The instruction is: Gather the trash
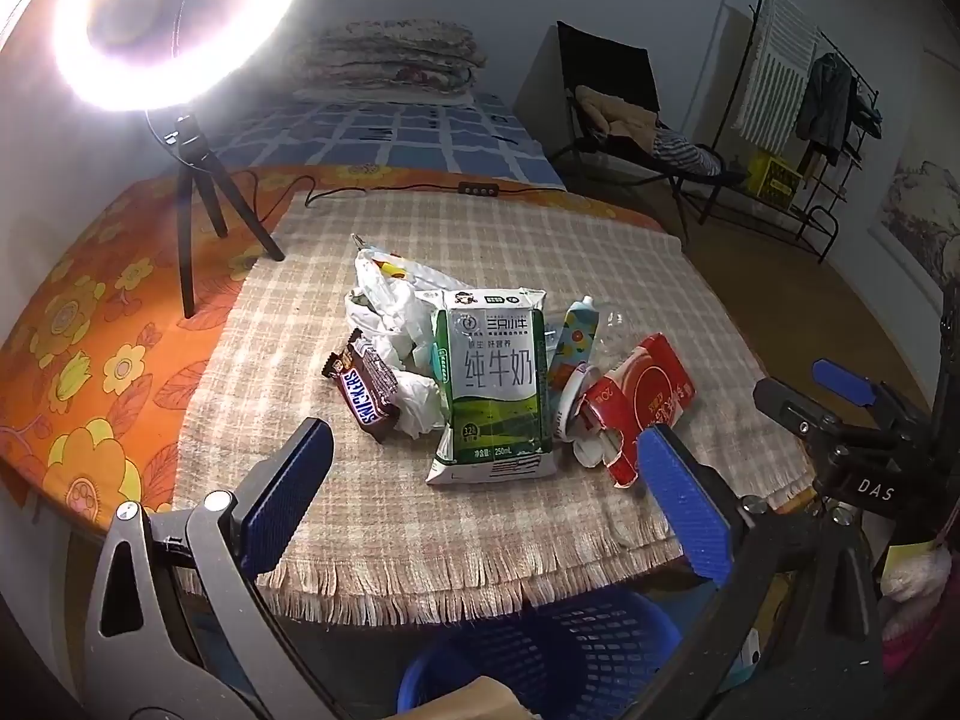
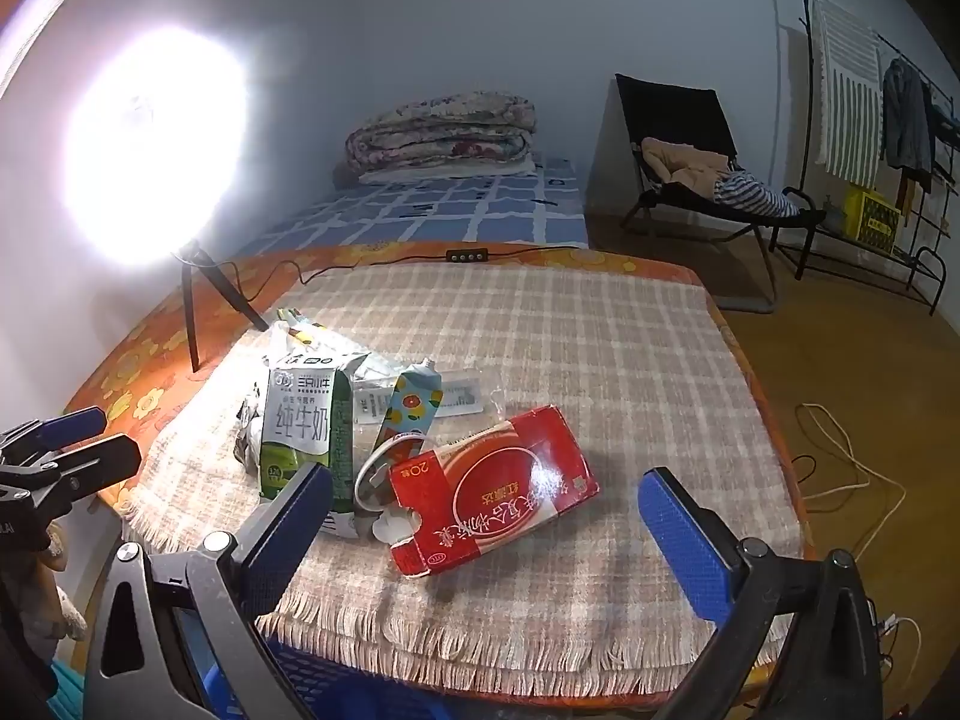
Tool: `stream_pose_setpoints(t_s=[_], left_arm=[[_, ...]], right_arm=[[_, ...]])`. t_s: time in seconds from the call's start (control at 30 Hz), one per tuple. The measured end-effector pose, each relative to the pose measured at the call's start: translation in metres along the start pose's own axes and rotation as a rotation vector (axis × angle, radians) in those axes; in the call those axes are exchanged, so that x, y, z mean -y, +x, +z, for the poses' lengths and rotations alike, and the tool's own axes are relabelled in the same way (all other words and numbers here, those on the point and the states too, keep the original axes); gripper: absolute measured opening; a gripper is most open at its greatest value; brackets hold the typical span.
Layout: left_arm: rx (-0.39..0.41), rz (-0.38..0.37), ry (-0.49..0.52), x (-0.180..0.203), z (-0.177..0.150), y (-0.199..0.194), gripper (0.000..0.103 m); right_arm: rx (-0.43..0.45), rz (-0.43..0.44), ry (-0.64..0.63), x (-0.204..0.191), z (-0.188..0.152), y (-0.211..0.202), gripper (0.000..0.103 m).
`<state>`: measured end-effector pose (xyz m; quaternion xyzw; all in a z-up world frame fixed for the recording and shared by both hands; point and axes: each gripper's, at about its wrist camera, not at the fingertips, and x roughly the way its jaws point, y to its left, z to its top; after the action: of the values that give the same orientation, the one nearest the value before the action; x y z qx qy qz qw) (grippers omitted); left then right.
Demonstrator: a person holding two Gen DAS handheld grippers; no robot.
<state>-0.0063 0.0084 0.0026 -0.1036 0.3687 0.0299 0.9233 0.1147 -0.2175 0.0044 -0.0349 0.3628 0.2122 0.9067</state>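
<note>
A pile of trash lies on the checked cloth (image 1: 480, 252): a green and white milk carton (image 1: 495, 387), a Snickers wrapper (image 1: 366, 390), crumpled white plastic (image 1: 390, 312), a small floral tube (image 1: 573, 339) and a torn red box (image 1: 645, 393). My left gripper (image 1: 486, 498) is open and empty, just short of the carton. My right gripper (image 2: 486, 534) is open and empty, in front of the red box (image 2: 498, 489); the carton (image 2: 306, 420) stands to its left. The right gripper also shows in the left wrist view (image 1: 840, 396).
A blue mesh basket (image 1: 558, 654) sits below the table's front edge. A ring light on a tripod (image 1: 198, 192) stands at the back left, its cable (image 1: 384, 189) along the far edge. A bed (image 1: 390, 132), chair (image 1: 630, 114) and clothes rack (image 1: 804, 120) are behind.
</note>
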Motion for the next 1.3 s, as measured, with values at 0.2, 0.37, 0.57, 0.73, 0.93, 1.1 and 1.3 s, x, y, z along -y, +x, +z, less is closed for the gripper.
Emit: stream_pose_setpoints(t_s=[0.2,0.37,0.57,0.73,0.93,1.1,1.3], left_arm=[[-0.008,-0.001,-0.001,0.001,0.0,0.002,0.103],[-0.009,0.001,-0.003,0.001,-0.002,0.003,0.103],[-0.011,0.003,-0.001,0.002,-0.004,0.007,0.103],[-0.013,0.003,-0.003,0.002,-0.003,0.007,0.103],[-0.013,0.009,-0.004,0.003,-0.005,0.011,0.103],[-0.018,0.011,-0.002,0.002,-0.004,0.012,0.103],[-0.02,0.015,0.0,0.002,-0.004,0.015,0.103]], right_arm=[[0.001,0.0,0.0,0.002,0.0,-0.002,0.103],[0.004,-0.004,-0.003,-0.001,-0.002,0.0,0.103],[0.005,-0.003,-0.001,-0.001,-0.002,0.001,0.103],[0.004,0.005,0.004,-0.001,-0.002,0.001,0.103],[-0.005,0.015,0.012,-0.002,-0.003,0.006,0.103],[-0.004,0.021,0.023,0.003,-0.008,0.009,0.103],[-0.007,0.024,0.03,0.004,-0.01,0.011,0.103]])
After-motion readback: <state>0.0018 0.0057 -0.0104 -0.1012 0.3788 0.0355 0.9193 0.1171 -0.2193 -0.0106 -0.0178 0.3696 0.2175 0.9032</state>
